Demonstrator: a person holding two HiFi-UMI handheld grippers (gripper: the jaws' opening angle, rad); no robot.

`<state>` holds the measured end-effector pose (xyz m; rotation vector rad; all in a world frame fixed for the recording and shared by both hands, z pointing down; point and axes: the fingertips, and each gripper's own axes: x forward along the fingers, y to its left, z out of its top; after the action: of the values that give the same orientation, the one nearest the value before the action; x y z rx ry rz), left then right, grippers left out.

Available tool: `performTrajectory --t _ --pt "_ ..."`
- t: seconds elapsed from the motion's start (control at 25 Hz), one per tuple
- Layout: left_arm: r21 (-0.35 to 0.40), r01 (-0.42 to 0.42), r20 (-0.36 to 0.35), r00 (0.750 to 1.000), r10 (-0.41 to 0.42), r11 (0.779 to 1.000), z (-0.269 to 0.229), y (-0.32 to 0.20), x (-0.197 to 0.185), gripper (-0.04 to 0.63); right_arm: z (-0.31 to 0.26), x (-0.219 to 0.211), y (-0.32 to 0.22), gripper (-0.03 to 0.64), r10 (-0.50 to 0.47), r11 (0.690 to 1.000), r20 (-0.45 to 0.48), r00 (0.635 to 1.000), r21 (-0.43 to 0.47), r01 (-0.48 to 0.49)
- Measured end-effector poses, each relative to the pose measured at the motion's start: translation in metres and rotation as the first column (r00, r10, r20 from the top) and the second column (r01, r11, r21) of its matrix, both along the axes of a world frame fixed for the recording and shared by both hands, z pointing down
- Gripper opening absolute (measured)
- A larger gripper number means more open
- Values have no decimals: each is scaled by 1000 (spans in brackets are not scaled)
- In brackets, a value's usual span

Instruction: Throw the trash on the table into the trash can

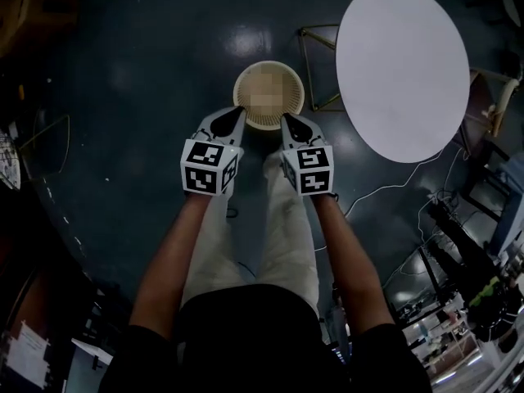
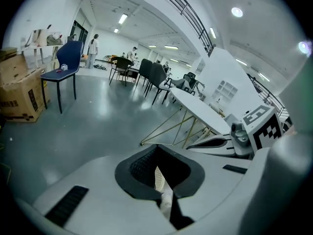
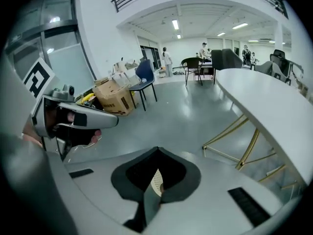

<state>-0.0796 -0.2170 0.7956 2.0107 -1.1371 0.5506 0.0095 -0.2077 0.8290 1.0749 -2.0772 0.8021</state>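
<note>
A beige wicker trash can (image 1: 246, 109) stands on the dark floor directly below both grippers. My left gripper (image 1: 239, 113) and right gripper (image 1: 288, 119) hover side by side over its near rim, both shut with nothing between their jaws. In the left gripper view the jaws (image 2: 157, 146) meet at their tips, and a sliver of the can's mesh (image 2: 157, 179) shows through the gap behind them. The right gripper view shows the same: closed jaws (image 3: 157, 148) over the mesh (image 3: 156, 181). The round white table (image 1: 401, 64) at the right has a bare top.
Gold metal table legs (image 1: 311, 64) stand just right of the can. Cables (image 1: 385, 191) trail across the floor at the lower right beside dark equipment. Cardboard boxes (image 3: 113, 98) and a blue chair (image 3: 145, 80) sit farther off. The person's legs (image 1: 270, 228) are below the grippers.
</note>
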Motion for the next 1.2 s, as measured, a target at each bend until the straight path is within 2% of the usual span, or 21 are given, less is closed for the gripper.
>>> performTrajectory --t 0.12,0.36,0.52,0.76,0.88,1.08,1.2 --pt "30 -2 -8 1000 3 1000 -44 0 -1 9 -39 -3 -7 18 -2 1000 16 1000 28 1" --pt "79 49 -27 999 -47 996 -121 5 -7 9 -122 -9 -13 18 -10 994 46 999 106 5" --pt "127 62 -26 998 -59 990 -169 11 -18 9 -175 -26 -9 18 -21 988 72 997 152 10" --pt "223 8 6 1000 -9 975 -244 25 -17 9 -258 -36 -5 18 -48 971 97 994 238 24" --pt "245 3 -17 1000 1 970 -276 33 -24 9 -294 -45 -1 18 -42 961 121 992 275 7" --pt "333 -10 -43 999 25 943 -337 39 -42 9 -344 -70 4 18 -70 938 132 989 345 21" --pt "382 -30 -31 999 45 924 -371 46 -54 9 -379 -84 10 18 -68 922 140 988 388 8"
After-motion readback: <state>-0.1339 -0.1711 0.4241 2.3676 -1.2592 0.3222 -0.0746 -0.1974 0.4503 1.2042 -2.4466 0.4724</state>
